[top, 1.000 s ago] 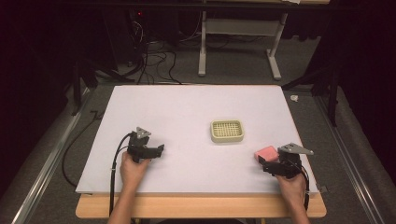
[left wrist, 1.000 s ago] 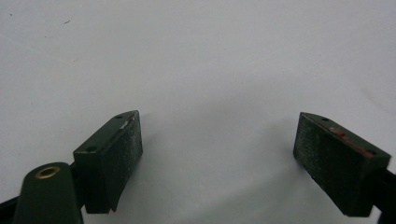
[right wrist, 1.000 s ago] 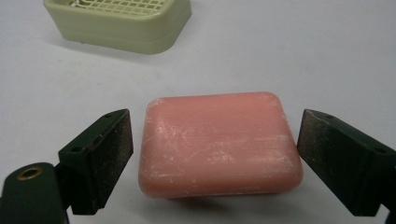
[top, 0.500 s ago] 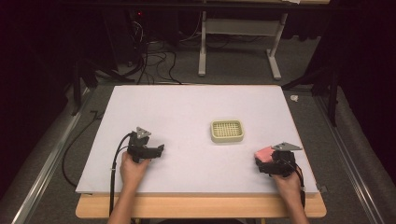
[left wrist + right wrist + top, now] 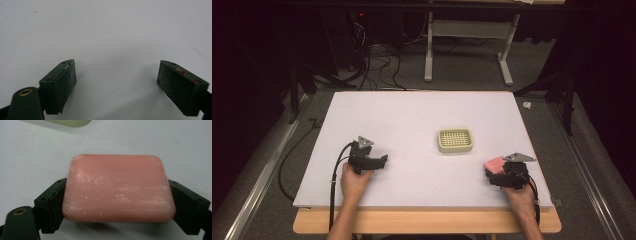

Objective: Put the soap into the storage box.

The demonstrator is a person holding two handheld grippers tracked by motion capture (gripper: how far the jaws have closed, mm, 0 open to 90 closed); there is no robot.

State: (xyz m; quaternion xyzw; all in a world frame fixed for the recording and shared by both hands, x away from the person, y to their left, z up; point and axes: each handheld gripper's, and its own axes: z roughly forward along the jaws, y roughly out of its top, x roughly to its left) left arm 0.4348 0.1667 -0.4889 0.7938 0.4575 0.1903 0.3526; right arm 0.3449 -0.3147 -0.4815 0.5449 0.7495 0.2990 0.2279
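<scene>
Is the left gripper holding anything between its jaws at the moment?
No, the left gripper stands open, with bare table between its jaws.

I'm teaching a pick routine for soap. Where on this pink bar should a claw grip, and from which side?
Grip the pink soap bar across its two short ends, coming in low along the table from the person's side. It lies flat, and the right claw already holds it that way, one pad on each end.
</scene>
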